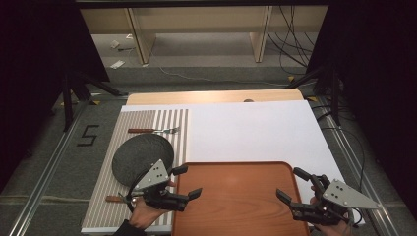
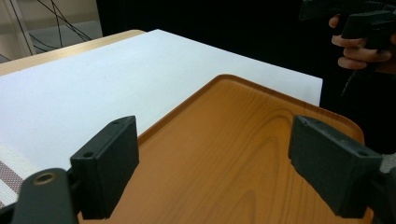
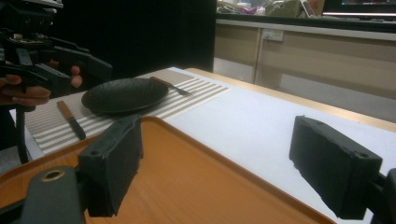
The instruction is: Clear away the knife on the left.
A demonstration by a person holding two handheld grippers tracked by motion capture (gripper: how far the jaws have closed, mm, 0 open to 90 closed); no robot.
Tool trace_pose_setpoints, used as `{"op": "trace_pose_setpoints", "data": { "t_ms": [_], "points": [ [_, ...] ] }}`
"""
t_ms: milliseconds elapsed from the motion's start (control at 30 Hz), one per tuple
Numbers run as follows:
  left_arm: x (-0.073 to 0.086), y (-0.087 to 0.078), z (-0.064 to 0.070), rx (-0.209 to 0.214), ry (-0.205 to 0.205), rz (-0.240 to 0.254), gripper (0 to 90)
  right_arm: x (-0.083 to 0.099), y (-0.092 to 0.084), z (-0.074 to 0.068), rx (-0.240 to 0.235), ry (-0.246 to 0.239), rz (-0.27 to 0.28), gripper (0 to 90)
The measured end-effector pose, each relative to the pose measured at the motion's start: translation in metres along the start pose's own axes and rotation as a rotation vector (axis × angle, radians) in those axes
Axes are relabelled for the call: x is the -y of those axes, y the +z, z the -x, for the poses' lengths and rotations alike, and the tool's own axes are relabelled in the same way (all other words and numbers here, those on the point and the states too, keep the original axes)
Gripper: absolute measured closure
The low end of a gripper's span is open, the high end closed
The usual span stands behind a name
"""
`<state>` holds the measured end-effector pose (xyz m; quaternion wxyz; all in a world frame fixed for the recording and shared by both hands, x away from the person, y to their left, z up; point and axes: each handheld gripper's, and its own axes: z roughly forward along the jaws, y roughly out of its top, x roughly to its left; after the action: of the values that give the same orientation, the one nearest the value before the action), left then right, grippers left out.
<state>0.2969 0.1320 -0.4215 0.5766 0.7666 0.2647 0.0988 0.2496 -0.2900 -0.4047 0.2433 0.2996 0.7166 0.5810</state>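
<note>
A brown wooden tray (image 1: 236, 196) lies at the near edge of the white tabletop (image 1: 251, 128). My left gripper (image 1: 191, 181) hovers at the tray's left rim, jaws wide apart and pointing right across it. My right gripper (image 1: 289, 183) stands open at the tray's right rim, pointing left. In the left gripper view the open left gripper (image 2: 219, 168) looks over bare tray wood (image 2: 233, 154). In the right gripper view the right gripper (image 3: 223, 165) also has only the tray (image 3: 177, 182) beneath it.
Left of the tray, a striped placemat (image 1: 147, 123) holds a dark round plate (image 1: 142, 158), a fork (image 1: 152, 130) beyond it and a knife (image 1: 115, 198) partly under the left hand. White tabletop stretches behind the tray.
</note>
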Motion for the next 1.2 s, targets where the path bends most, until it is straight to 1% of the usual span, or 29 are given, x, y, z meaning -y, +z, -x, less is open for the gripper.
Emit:
{"op": "trace_pose_setpoints", "data": {
  "t_ms": [367,533,633,767,967,1100,1200],
  "points": [
    [0.0,0.0,0.0,-0.001,0.001,-0.002,16.0,0.0,0.0,0.0,-0.001,0.0,0.001,18.4],
    [-0.001,-0.001,-0.001,0.001,-0.01,0.0,16.0,0.0,0.0,0.0,0.0,0.0,-0.001,18.4],
    [-0.002,-0.002,-0.001,-0.002,-0.006,0.003,16.0,0.0,0.0,0.0,0.0,0.0,0.001,18.5],
    [-0.004,-0.005,-0.003,-0.003,-0.019,0.014,16.1,0.0,0.0,0.0,0.0,-0.001,-0.001,18.5],
    [-0.009,-0.006,-0.005,-0.007,-0.02,0.009,16.1,0.0,0.0,0.0,0.002,0.001,-0.001,18.5],
    [-0.013,-0.009,-0.006,-0.004,-0.011,-0.006,16.1,0.0,0.0,0.0,0.003,0.003,0.0,18.5],
    [-0.014,-0.011,-0.008,-0.01,-0.001,-0.023,16.1,0.0,0.0,0.0,0.003,0.003,0.0,18.5]
  ]
}}
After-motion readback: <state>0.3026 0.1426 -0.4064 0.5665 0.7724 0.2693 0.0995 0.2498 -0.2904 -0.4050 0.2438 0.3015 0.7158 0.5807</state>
